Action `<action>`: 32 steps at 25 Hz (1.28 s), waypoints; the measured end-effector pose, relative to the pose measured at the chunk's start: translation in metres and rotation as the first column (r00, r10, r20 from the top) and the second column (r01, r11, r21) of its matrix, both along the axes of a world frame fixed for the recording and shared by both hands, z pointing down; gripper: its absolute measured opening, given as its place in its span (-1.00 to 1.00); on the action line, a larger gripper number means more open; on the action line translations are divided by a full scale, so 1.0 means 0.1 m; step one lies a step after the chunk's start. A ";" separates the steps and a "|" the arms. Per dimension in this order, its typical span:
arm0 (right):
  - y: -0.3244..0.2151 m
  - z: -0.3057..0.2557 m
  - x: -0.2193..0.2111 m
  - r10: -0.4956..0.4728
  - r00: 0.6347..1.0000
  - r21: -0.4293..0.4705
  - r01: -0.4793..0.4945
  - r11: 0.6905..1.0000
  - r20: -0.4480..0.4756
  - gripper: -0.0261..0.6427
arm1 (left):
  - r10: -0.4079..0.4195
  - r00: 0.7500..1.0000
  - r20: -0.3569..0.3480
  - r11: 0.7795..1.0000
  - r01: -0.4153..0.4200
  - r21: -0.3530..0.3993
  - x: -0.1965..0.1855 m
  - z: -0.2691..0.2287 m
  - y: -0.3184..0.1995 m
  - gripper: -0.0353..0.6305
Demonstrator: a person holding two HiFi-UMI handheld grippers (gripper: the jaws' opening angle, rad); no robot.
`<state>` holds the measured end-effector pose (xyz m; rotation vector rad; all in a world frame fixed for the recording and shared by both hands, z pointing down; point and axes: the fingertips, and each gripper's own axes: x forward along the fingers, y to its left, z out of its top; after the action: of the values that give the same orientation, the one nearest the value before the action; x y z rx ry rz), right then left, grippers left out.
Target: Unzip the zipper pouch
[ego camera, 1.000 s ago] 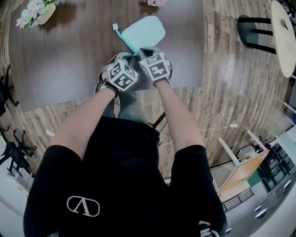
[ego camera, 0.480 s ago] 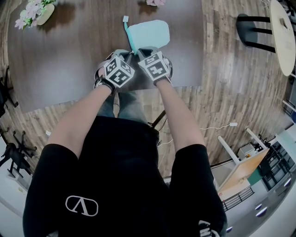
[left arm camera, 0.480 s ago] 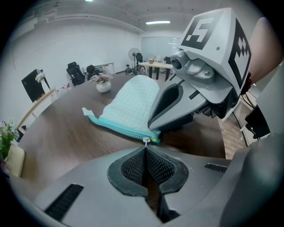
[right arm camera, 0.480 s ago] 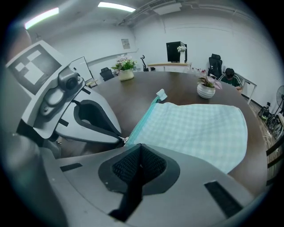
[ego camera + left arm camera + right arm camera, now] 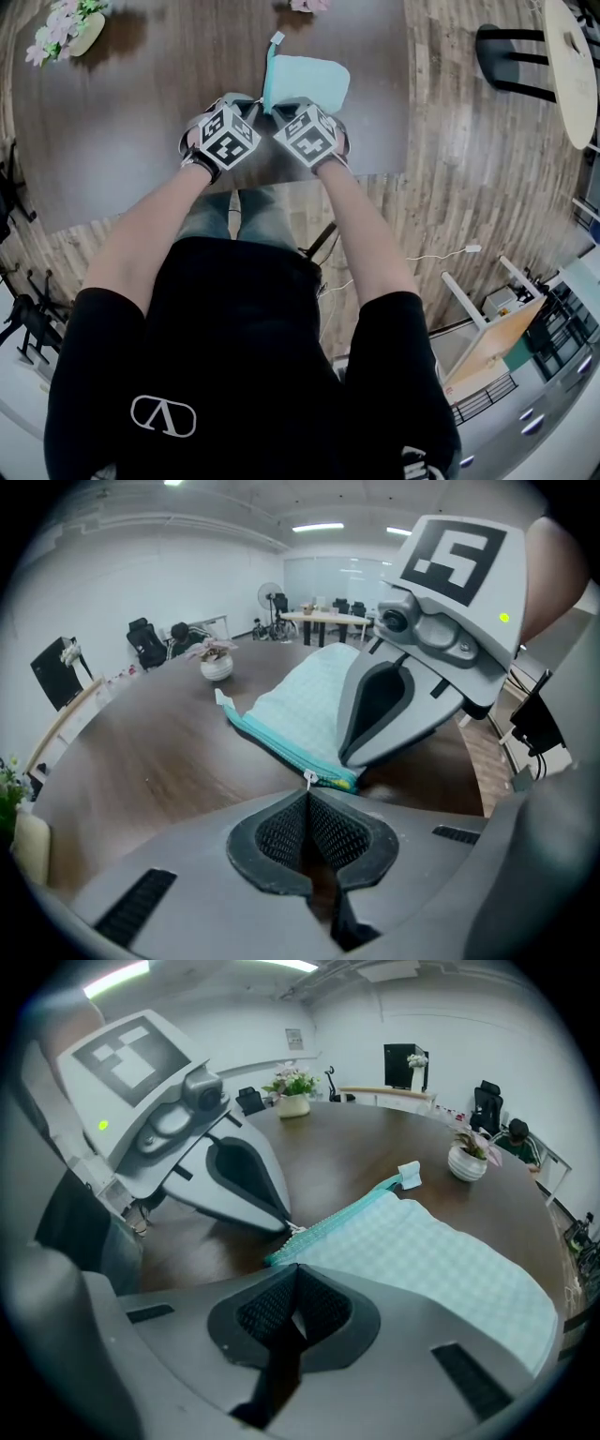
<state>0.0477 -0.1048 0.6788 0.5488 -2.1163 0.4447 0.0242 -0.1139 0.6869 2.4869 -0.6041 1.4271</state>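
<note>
A mint-green checked zipper pouch (image 5: 307, 79) lies on the dark brown table (image 5: 141, 122), its teal zipper edge (image 5: 272, 742) running away from me along its left side. A white tab (image 5: 277, 38) sticks out at the far end. My left gripper (image 5: 308, 794) is shut on the small white zipper pull (image 5: 308, 778) at the pouch's near end. Right beside it, my right gripper (image 5: 295, 1274) is shut on the pouch's near corner, with the fabric (image 5: 422, 1251) running in between its pads. In the head view the two marker cubes nearly touch, left gripper (image 5: 253, 109) and right gripper (image 5: 283, 106).
A pot of pink flowers (image 5: 66, 23) stands at the table's far left and another pot (image 5: 309, 5) at the far edge. The table's near edge runs just under my hands. A black chair (image 5: 516, 61) and a pale round table (image 5: 574, 66) stand at the right.
Both grippers moved farther over the table, the left one also leftward. The pouch swung clockwise with them, so its zipper edge now points almost straight away.
</note>
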 end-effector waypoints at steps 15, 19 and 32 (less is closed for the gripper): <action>0.09 0.02 -0.03 -0.028 1.000 -0.002 0.028 1.000 0.003 -0.93 | -0.035 0.999 0.010 0.999 0.035 0.004 -0.11 -0.01 -0.57 -0.88; 0.12 0.02 -0.03 -0.043 0.999 -0.002 0.043 0.999 0.002 -0.93 | -0.072 0.997 0.010 0.997 0.072 0.016 -0.19 -0.03 -0.77 -0.88; 0.16 0.03 -0.04 -0.060 0.998 -0.008 0.060 0.998 -0.005 -0.93 | -0.150 0.989 -0.003 0.988 0.150 0.029 -0.41 -0.10 -1.08 -0.88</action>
<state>0.0433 -0.0884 0.6815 0.4796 -2.1191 0.4168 -0.0166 -0.2215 0.6768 2.4066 -0.7992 1.3704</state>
